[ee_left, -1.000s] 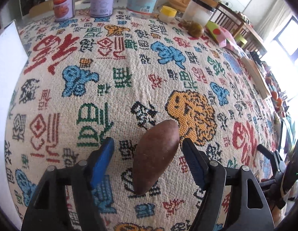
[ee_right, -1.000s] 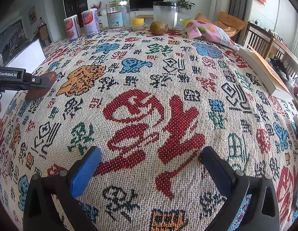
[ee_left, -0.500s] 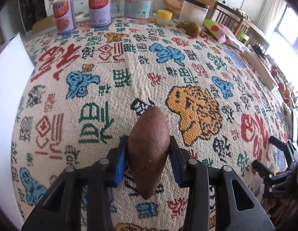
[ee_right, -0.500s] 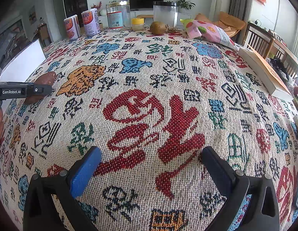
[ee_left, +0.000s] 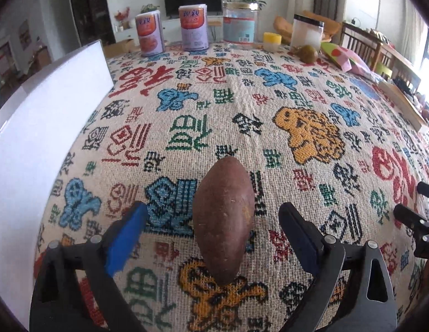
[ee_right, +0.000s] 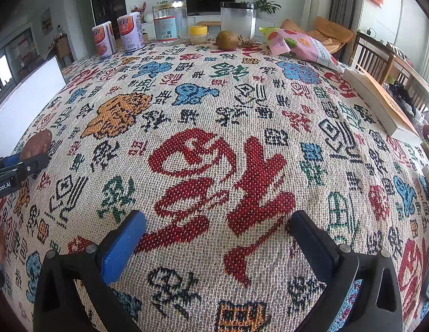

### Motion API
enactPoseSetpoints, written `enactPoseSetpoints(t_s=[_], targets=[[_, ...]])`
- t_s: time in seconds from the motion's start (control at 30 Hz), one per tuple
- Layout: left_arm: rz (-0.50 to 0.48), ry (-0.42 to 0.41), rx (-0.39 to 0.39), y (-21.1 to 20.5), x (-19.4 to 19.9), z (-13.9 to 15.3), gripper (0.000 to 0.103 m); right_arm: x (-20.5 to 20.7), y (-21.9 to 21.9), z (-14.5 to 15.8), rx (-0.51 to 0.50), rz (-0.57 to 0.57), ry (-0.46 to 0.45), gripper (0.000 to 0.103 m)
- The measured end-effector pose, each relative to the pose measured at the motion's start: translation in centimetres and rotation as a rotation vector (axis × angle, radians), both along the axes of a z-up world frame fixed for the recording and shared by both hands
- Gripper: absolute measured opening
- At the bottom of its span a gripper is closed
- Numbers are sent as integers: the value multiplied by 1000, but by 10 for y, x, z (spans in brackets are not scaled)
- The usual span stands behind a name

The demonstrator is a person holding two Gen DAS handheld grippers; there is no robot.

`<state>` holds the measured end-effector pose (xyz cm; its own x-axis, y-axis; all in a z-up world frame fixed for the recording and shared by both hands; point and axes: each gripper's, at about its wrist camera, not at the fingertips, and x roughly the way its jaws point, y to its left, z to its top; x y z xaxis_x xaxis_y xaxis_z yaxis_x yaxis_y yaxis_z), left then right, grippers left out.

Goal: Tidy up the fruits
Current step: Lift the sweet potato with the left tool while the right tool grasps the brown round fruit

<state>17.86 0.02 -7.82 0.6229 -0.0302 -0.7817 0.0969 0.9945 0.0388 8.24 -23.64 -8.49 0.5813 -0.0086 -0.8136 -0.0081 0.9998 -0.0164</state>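
Left wrist view: the left gripper [ee_left: 211,222] stands spread around the brown fruit [ee_left: 224,218], fingers clear of both its sides, so the fruit lies loose on the patterned tablecloth [ee_left: 242,116], lined up for a pinch, I judge; the right gripper [ee_right: 214,235] hangs spread and empty over bare cloth; the glass jar [ee_left: 238,26] and frosted canister [ee_left: 308,34] at the far edge show no fruit inside; a kiwi [ee_left: 308,53] sits beside them.
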Motion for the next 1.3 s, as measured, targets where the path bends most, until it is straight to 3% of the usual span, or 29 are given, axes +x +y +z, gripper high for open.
enactPoseSetpoints(t_s=[0.07,0.2,0.43,0.57,0.7,0.87,1.03,1.13,1.3], targets=[[-7,37,-13,0,4,-6,97,0,0,0,0,0,0,103],[25,44,-17,3,5,-7,103,0,0,0,0,0,0,103],[26,37,-7,2,3,-8,103,7,-1,5,37,23,36,103],[26,35,-3,1,3,-7,103,57,-15,31,116,35,-54,103],[26,37,-10,2,4,-8,103,152,-42,38,199,-30,-123,103],[27,39,-19,3,5,-8,103,273,-53,28,275,-111,-99,88],[28,41,-26,4,6,-9,103,346,-46,18,311,-164,-70,74],[29,42,-29,4,6,-9,103,359,-43,12,313,-174,-58,49],[29,42,-28,4,6,-9,103,311,-36,17,336,-91,-54,49]])
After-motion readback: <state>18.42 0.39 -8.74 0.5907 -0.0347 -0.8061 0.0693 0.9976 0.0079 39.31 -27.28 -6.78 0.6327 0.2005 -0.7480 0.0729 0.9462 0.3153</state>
